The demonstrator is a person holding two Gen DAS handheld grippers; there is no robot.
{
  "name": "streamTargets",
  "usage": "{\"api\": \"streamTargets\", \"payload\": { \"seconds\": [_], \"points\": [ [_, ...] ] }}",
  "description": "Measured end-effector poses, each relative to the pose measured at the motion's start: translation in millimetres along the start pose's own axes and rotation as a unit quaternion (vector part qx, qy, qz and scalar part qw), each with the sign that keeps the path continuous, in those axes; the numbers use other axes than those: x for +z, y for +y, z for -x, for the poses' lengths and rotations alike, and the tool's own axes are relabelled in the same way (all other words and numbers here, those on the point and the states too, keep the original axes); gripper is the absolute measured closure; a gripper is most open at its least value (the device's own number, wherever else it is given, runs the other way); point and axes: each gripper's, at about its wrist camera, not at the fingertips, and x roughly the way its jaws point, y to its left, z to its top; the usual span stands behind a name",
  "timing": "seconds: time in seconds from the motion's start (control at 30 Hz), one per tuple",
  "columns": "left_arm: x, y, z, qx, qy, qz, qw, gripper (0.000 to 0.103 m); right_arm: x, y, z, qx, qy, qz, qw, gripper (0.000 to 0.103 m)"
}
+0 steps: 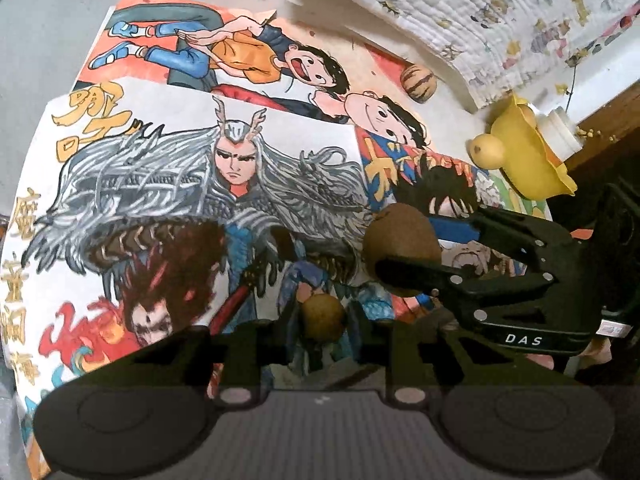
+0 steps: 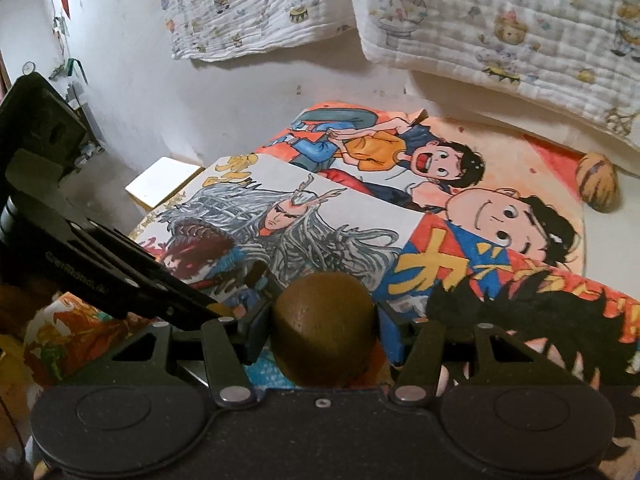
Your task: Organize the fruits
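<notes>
In the right wrist view, a brown kiwi [image 2: 324, 328] sits between the fingers of my right gripper [image 2: 324, 312], which is shut on it. The left wrist view shows the same kiwi [image 1: 400, 246] in the right gripper [image 1: 404, 250], just right of centre. My left gripper [image 1: 322, 314] is blurred low in that view, shut on a smaller brown kiwi [image 1: 322, 316]. From the right wrist, the left gripper [image 2: 218, 312] reaches in from the left, its tip beside the right one. A yellow pear [image 1: 486, 152] leans against a yellow bowl [image 1: 528, 164].
Large coloured drawings [image 1: 224, 168] cover the tabletop. A striped brown melon-like fruit [image 1: 420, 84] lies at the back, also the striped fruit [image 2: 598, 186]. Printed white cloths [image 2: 500, 28] hang behind. A white bottle [image 1: 560, 128] stands by the bowl. A white box [image 2: 162, 182] sits left.
</notes>
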Motion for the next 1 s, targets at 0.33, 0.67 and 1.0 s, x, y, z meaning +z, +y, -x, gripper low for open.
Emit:
{"api": "streamTargets", "payload": {
  "seconds": [0.33,0.67,1.0],
  "points": [
    [-16.8,-33.3,18.6,-0.023,-0.011,-0.03,0.9992,0.076,-24.9,-3.1,51.1,-0.019,-0.023,-0.037,0.999,0.046],
    [-50.6,-66.5,19.2,-0.016,-0.005,-0.073,0.9972,0.076,-61.4,7.2,95.2,-0.044,-0.029,-0.056,0.997,0.046],
    [-67.1,-83.0,8.2,0.024,-0.009,-0.105,0.9941,0.075,-81.3,5.3,91.0,-0.06,-0.006,-0.091,0.994,0.046]
  ]
}}
